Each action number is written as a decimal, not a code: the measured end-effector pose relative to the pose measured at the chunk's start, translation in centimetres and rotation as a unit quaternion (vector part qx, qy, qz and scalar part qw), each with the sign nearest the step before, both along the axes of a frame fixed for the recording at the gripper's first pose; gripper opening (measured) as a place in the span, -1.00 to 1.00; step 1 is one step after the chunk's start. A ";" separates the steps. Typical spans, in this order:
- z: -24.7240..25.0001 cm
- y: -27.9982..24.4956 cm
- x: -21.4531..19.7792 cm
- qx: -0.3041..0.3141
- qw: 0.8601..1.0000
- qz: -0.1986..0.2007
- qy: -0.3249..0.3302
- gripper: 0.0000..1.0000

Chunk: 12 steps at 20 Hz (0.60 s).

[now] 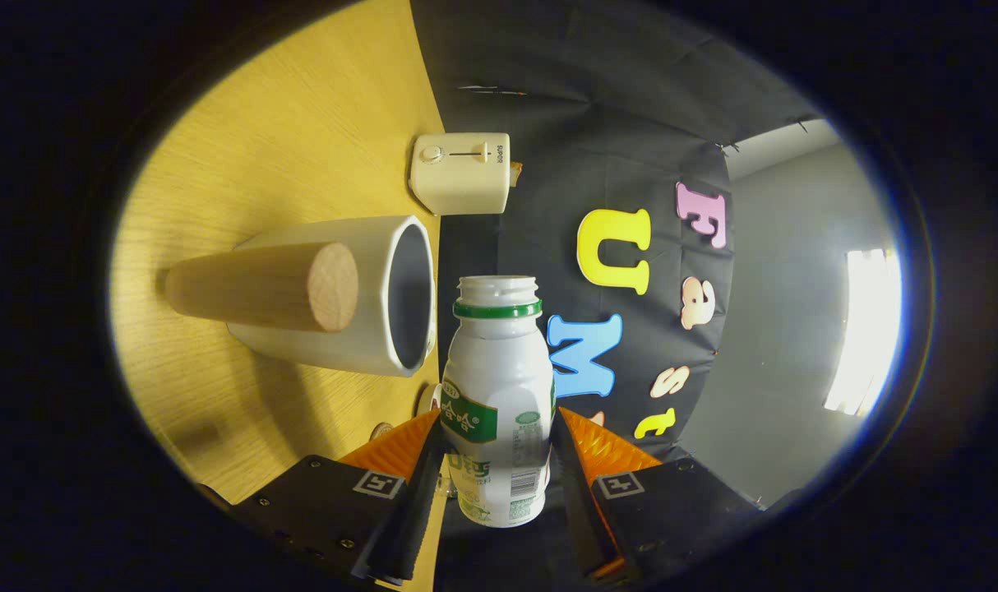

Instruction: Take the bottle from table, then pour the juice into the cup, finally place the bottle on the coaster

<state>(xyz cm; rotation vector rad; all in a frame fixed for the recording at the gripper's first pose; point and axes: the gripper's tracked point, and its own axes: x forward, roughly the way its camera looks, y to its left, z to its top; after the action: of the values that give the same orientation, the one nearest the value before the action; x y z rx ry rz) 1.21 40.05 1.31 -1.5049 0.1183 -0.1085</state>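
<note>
My gripper (496, 460) has its two fingers closed in on the bottle (496, 395), one pressing each side of the lower body, so I have it firmly held. The whole view is rolled over: the wooden table (302, 123) stands on edge to one side of the bottle, which tells me I have the bottle tipped roughly level. Its cap is off and the open neck points away from the fingers.

Just beyond the fingers, beside the bottle's shoulder, sits the white cup (367, 296) with its thick wooden handle (269, 286) sticking out toward me. The cup's mouth faces the bottle's neck side, and the neck lies just past the rim rather than clearly over the opening. I see no stream of juice.

So I judge I'm in the pouring step. Next I need to bring the neck over the cup's opening and tip a little further, slowly, to keep the juice off the table. A small toaster (461, 173) stands farther along the table. I can't pick out the coaster from here.
</note>
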 end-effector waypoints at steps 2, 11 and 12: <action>-0.2 -0.6 0.2 0.040 0.999 -0.001 0.006 0.41; -1.1 -4.2 2.0 0.244 0.970 -0.003 0.012 0.41; -1.5 -4.5 2.1 0.261 0.965 -0.002 0.015 0.41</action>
<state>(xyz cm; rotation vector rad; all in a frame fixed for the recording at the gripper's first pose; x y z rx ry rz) 3.34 35.57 -0.17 -0.9799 0.1609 -0.0506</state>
